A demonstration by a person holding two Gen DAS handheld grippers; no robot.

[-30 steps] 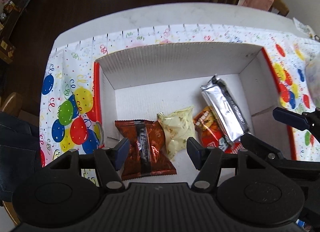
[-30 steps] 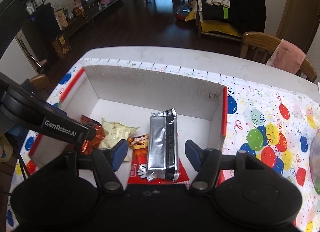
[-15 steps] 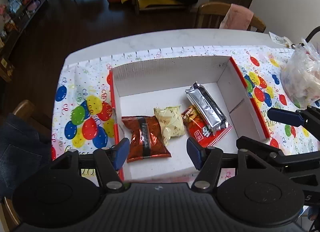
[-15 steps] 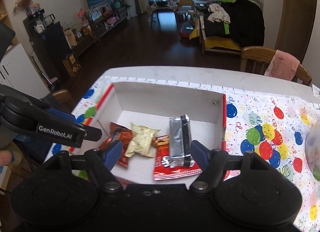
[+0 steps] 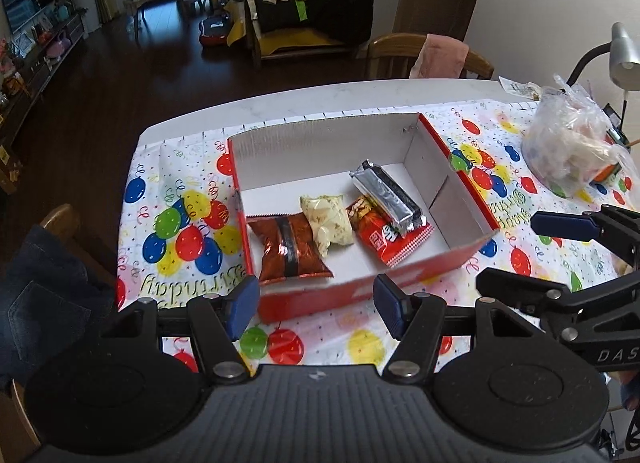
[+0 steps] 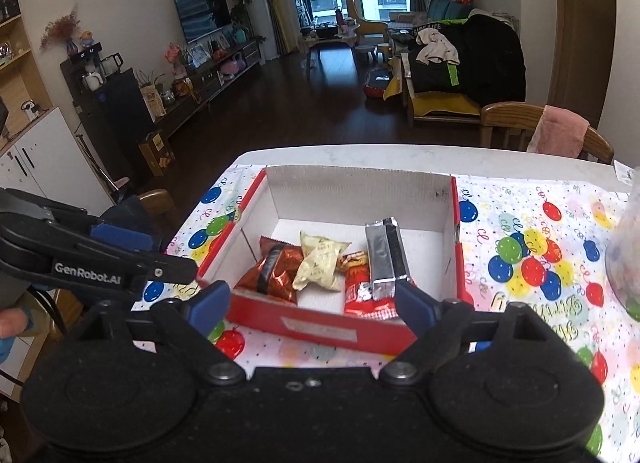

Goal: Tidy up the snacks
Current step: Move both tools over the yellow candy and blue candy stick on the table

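Note:
A red-sided cardboard box (image 5: 440, 259) (image 6: 320, 329) stands on the balloon tablecloth. In it lie a brown-red packet (image 5: 290, 249) (image 6: 272, 271), a pale yellow packet (image 5: 328, 219) (image 6: 320, 263), a red packet (image 5: 384, 239) (image 6: 360, 291) and a silver bar (image 5: 386, 195) (image 6: 384, 259) resting on the red packet. My left gripper (image 5: 314, 309) is open and empty, above the box's near wall. My right gripper (image 6: 312, 307) is open and empty, also on the near side of the box; it shows at the right of the left wrist view (image 5: 560, 223).
A clear plastic bag (image 5: 572, 147) with items sits at the table's far right, beside a lamp (image 5: 622, 59). A wooden chair with a pink cloth (image 5: 440, 55) (image 6: 560, 135) stands behind the table. Another chair with dark clothing (image 5: 48, 283) is at the left.
Both grippers have pulled back and up from over the box, both still open and empty. The snacks lie as before.

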